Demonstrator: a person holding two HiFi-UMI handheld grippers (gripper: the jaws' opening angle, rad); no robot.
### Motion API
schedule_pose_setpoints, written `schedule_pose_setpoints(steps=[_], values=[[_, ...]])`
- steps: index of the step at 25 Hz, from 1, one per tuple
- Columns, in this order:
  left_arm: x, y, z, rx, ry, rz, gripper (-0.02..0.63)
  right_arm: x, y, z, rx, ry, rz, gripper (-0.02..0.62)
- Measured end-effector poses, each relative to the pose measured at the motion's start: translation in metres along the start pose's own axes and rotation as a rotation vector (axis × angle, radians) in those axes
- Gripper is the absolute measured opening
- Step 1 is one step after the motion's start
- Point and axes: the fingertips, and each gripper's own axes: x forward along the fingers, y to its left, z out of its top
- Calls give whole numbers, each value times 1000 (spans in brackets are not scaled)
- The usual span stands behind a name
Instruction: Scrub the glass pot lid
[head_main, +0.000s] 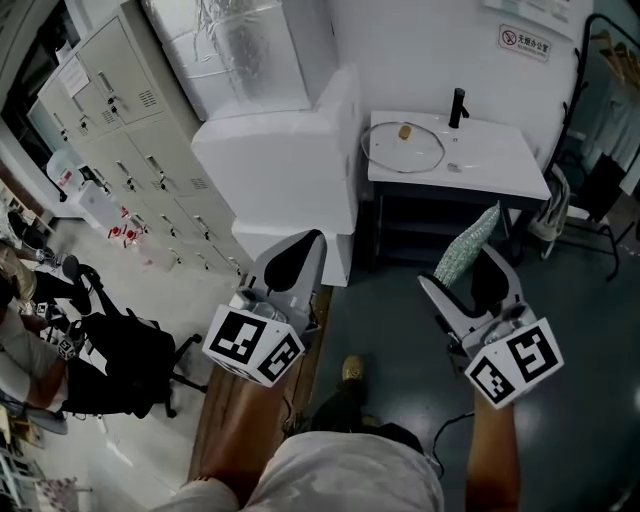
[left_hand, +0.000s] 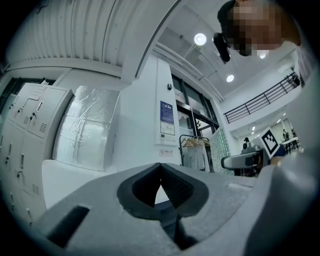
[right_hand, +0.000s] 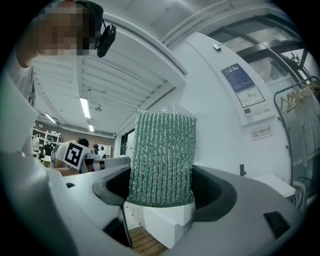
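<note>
Approach stage: my right tool (head_main: 470, 275) pinches the green scouring pad (right_hand: 161, 157), left tool (head_main: 295, 262) shut empty; gotta reach the glass pot lid (head_main: 403, 146) ahead.

Grey lockers (head_main: 130, 150) line the wall at ten o'clock. A big white box (head_main: 290, 170) stands at twelve, and a white table (head_main: 500, 160) with a black tap (head_main: 458, 106) at one. Dark floor (head_main: 590, 400) spreads at four. A black chair (head_main: 120, 360) sits at eight. Round ceiling lights (left_hand: 200, 39) glow overhead.
</note>
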Motion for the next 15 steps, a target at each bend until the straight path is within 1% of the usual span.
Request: schedule_pose_setpoints(steps=[7,12,15], values=[[44,19,-14,3,-5,-4,15,29,-35,-8,-19,25,-11,348],[95,47,-18,34,-14,-5,15,73,-75,-10,-25,43,-26,348],[127,65,-27,21,-4,-12,15,101,-100,-13,-24,56,-34,348]])
